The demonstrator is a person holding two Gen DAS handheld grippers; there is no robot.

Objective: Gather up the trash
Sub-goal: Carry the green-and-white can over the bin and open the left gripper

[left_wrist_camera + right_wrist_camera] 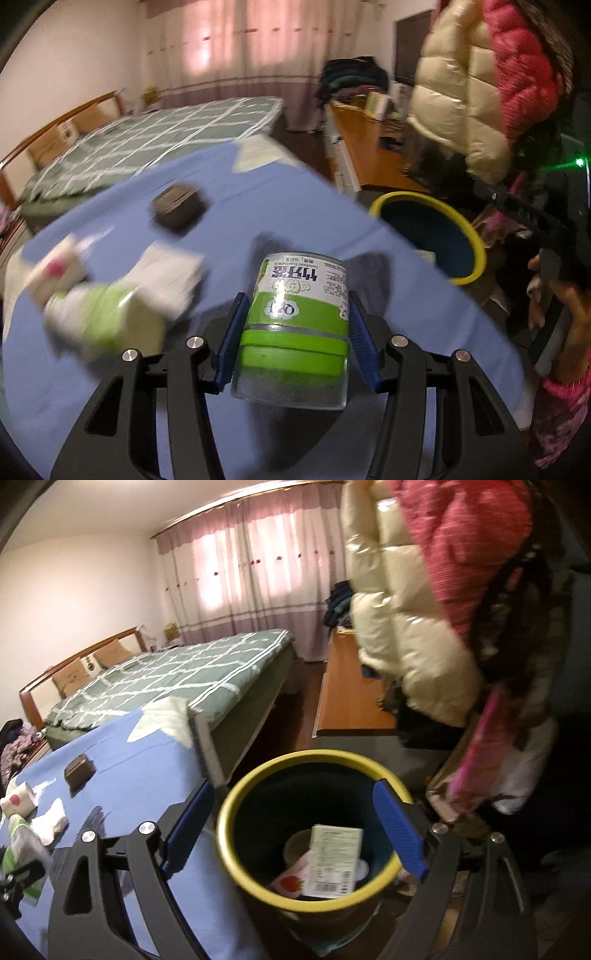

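Partway: the left gripper [295, 332] jaws clamp a green-labelled clear plastic jar [295, 325]. The right gripper [295, 827] jaws gape empty over the yellow-rimmed dark bin [236, 849], where cartons already lie; wrappers remain left of them on the blue tabletop [277, 206].

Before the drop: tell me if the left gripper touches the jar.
Touching. The left wrist view shows the left gripper's blue pads pressed against both sides of the jar.

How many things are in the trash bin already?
3 show in the yellow-rimmed dark bin: a pale green carton on top, a pink strawberry wrapper beside it, a round lid behind. More may hide underneath.
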